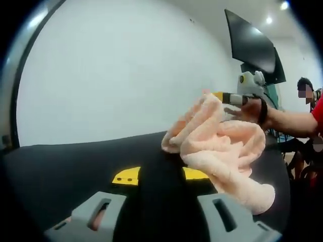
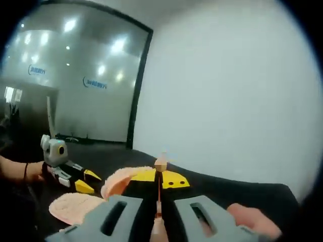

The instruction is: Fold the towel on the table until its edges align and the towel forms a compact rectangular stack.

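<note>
Bunched into a loose heap, the peach towel (image 1: 217, 146) sits right of centre in the left gripper view, on a black worktop (image 1: 60, 171), with one fold trailing down to the lower right of the frame. At its top, in the upper right of that frame, the right gripper (image 1: 228, 97), with yellow and black tips, pinches a raised corner of the cloth; a person's hand (image 1: 250, 110) with a dark wristband holds that gripper. The left gripper (image 1: 159, 181) shows its two yellow-tipped black fingers (image 1: 126, 176) at the bottom centre, spread apart with bare worktop between them, released and just left of the towel.

In the right gripper view the right gripper's own fingers (image 2: 174, 180) stand clenched at lower centre, with a thin strip of the peach cloth caught between them and a small tuft rising above the tips. More towel lies flat at the lower left of this frame. The left gripper appears at the left of the frame, its yellow-tipped fingers parted above the worktop, held by a hand. A white wall (image 2: 227, 91) fills the upper right, and a glass partition (image 2: 70, 75) with reflected lights the upper left.
</note>
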Demonstrator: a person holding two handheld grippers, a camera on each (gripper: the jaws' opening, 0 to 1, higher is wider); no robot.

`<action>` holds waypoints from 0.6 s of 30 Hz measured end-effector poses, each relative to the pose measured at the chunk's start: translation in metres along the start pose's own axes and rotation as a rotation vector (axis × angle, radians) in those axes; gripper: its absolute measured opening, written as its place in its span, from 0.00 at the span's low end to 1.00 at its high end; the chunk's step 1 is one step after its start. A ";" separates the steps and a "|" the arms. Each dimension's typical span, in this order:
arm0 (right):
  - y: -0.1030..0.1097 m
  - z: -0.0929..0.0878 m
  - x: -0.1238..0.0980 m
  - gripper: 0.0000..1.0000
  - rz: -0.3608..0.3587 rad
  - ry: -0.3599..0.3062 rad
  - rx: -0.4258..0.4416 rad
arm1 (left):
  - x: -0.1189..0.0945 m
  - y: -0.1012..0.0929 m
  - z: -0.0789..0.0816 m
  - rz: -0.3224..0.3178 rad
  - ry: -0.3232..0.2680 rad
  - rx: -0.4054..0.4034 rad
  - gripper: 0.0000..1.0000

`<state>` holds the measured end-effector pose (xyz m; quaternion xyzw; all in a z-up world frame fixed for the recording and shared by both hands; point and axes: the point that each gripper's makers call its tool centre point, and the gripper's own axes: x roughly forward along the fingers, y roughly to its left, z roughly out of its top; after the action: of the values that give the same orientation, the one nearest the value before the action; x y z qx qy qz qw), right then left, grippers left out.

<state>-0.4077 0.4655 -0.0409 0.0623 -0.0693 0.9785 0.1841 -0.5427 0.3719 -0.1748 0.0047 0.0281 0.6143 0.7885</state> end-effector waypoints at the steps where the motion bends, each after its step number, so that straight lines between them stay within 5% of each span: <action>1: 0.000 0.009 -0.001 0.00 0.001 -0.017 0.009 | 0.000 0.000 0.000 -0.001 -0.003 -0.004 0.33; 12: -0.012 0.161 -0.016 0.00 -0.067 -0.182 -0.130 | 0.000 -0.008 0.002 -0.016 -0.003 0.009 0.36; 15: -0.012 0.199 -0.021 0.00 -0.084 -0.220 -0.123 | -0.007 -0.018 0.020 -0.049 -0.063 0.004 0.37; 18: -0.010 0.232 -0.028 0.00 -0.142 -0.250 -0.266 | -0.009 -0.026 0.050 -0.041 -0.073 0.094 0.37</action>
<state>-0.3558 0.4284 0.1845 0.1633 -0.2160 0.9298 0.2492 -0.5172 0.3583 -0.1256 0.0636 0.0280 0.5954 0.8004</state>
